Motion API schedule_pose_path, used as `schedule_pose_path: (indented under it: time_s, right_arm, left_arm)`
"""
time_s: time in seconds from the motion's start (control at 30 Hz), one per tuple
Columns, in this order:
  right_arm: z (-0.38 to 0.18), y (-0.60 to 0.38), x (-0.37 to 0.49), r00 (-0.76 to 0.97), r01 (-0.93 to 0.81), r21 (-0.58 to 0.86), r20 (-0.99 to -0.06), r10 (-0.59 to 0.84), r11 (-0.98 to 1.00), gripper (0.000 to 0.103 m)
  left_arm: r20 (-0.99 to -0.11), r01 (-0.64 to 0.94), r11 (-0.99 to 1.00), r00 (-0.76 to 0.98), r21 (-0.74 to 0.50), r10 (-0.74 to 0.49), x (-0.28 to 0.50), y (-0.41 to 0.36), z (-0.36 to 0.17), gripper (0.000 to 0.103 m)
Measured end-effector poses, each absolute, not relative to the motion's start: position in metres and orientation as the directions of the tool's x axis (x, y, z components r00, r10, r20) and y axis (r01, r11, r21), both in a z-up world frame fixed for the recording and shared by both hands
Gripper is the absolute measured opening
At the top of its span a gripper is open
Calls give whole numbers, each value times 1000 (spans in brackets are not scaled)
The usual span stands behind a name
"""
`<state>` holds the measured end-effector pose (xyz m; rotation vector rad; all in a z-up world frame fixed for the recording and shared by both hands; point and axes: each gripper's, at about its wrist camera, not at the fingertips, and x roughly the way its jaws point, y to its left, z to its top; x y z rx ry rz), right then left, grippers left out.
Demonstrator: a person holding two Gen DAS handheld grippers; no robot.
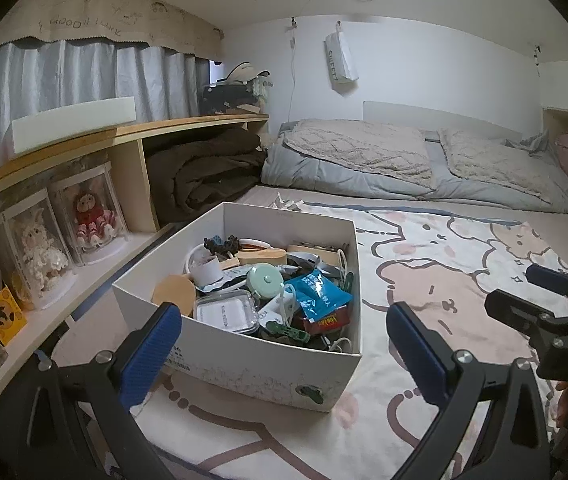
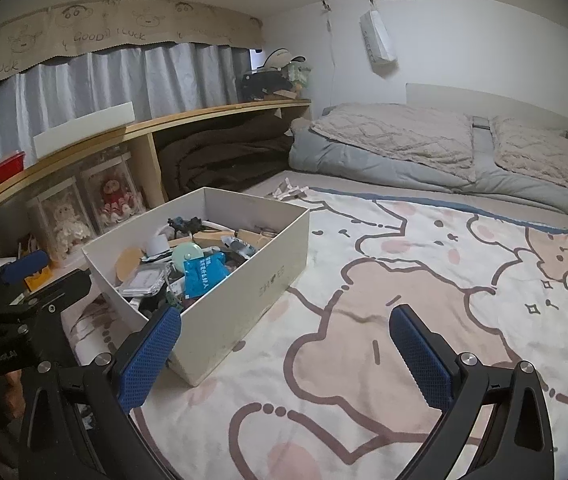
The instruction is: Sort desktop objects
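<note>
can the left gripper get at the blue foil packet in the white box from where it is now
Probably yes: the left gripper is open and empty, the white cardboard box has no lid, and the blue foil packet lies on top of the clutter.

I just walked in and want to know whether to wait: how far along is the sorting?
Nothing looks sorted yet. The box is full of mixed items, such as the blue packet and the clear case, and the blanket beside it holds no sorted items. The left gripper and right gripper are both open and empty. All the sorting remains.
</note>
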<state>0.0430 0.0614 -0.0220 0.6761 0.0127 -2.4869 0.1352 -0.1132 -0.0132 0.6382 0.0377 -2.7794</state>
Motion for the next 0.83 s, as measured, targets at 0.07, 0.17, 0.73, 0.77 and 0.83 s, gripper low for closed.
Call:
schedule_pose_path:
  time_s: [0.07,0.17,0.73,0.77,0.83]
  right_arm:
    - [-22,63,44,-719,518,131,-469,-513,-845,103]
    - [-22,64,45,-718,518,132,-470,-514,-845,103]
    - [-25,65,48,-708,518,144,-481,-517,-843,103]
    - [-25,64,48,-708,517,145,-481,-517,-843,103]
    - [-25,64,48,-707,518,145,-482,-517,-843,103]
  left_arm:
    - [-433,284,-958,-859,42,-273,136,-113,-14,103]
    - [-436,284,-958,-857,49,-276,137,-112,-16,103]
    - [-438,276,-960,-857,54,-271,138,-109,-16,103]
    - [-438,276,-959,-857,57,-272,138,-108,-16,103]
    - [-438,277,-959,-856,56,-273,138,-108,-16,103]
